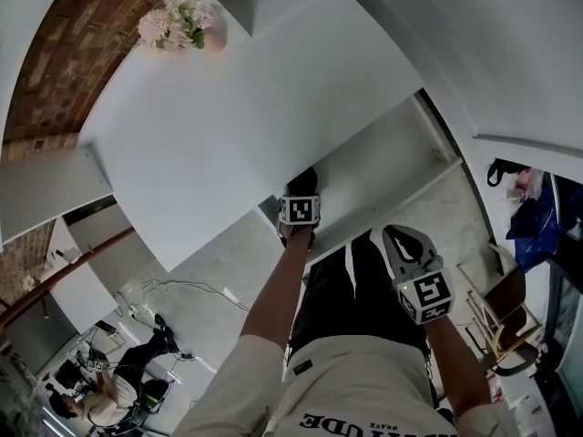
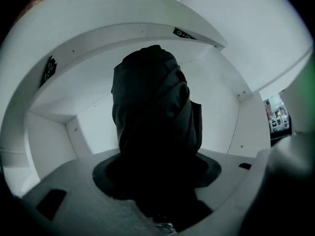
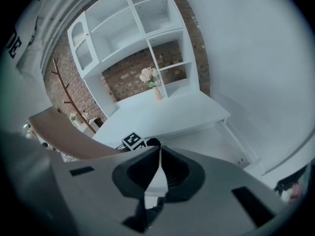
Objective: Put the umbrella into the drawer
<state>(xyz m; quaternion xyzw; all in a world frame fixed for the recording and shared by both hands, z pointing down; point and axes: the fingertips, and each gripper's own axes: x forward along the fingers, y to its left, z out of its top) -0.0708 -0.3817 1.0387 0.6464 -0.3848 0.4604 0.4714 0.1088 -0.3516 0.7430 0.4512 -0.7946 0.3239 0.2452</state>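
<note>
Left tool [image 1: 300, 198] grips the folded black umbrella [image 2: 153, 107], already down inside the open drawer [image 1: 401, 167] under the white surface [image 1: 228, 126]. Right tool [image 1: 401, 242], at its 5 o'clock, is closed and empty. Probably remaining: set down, release.

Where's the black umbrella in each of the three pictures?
Head view: the umbrella is in the middle, at one end of the open drawer.
Left gripper view: it fills the centre, with the drawer's white walls behind.
Right gripper view: a tiny dark spot just below centre, left of the drawer.
Shared landmark: the white drawer.
</note>
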